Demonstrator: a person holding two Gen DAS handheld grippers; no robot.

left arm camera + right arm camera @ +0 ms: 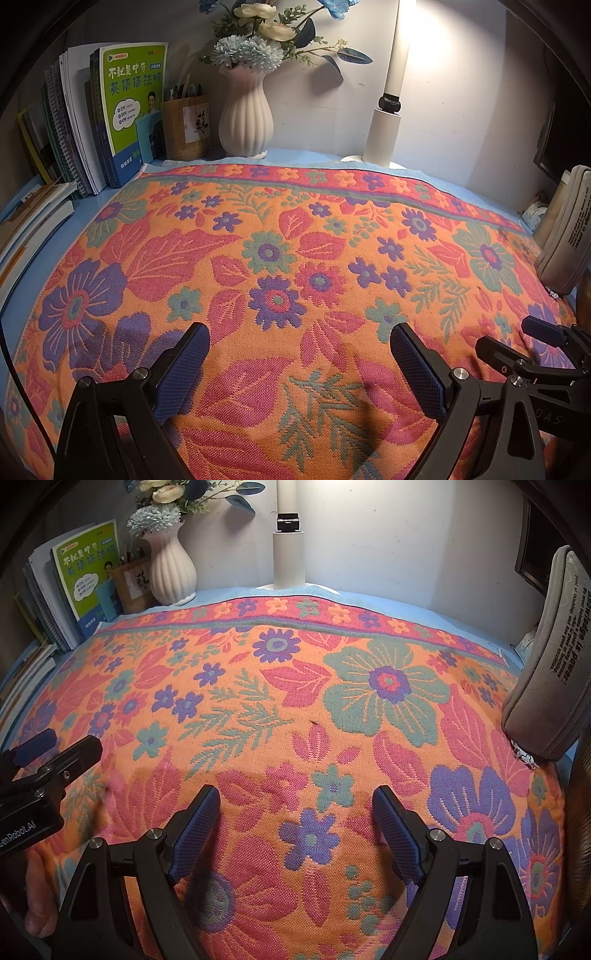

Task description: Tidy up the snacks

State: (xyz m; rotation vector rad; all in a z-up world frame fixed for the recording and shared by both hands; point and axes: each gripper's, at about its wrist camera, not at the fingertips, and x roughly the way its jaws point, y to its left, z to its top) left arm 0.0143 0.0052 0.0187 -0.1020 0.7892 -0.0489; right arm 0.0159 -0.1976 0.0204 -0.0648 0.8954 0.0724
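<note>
From the left wrist camera, the left gripper (300, 345) hangs over the floral cloth (295, 240) with its blue-padded fingers (192, 354) spread wide and nothing between them. At the table's back left corner, books stand upright; the front green book (133, 99) carries Chinese title text. Beside it sit a wooden pen holder (184, 127) with a paper label, a ribbed white vase (245, 114) of artificial flowers, and a white lamp post (388, 107). A grey pouch (565, 236) leans at the right edge. The right gripper's tip shows at the lower right. No snacks are visible.

From the right wrist camera, the right gripper (295, 812) is likewise wide open and empty above the cloth. The pouch here reads "Knowledge is power". The left gripper's body at the left edge bears lettering ending "enRobot.AI"; a hand (37, 897) shows below it.
</note>
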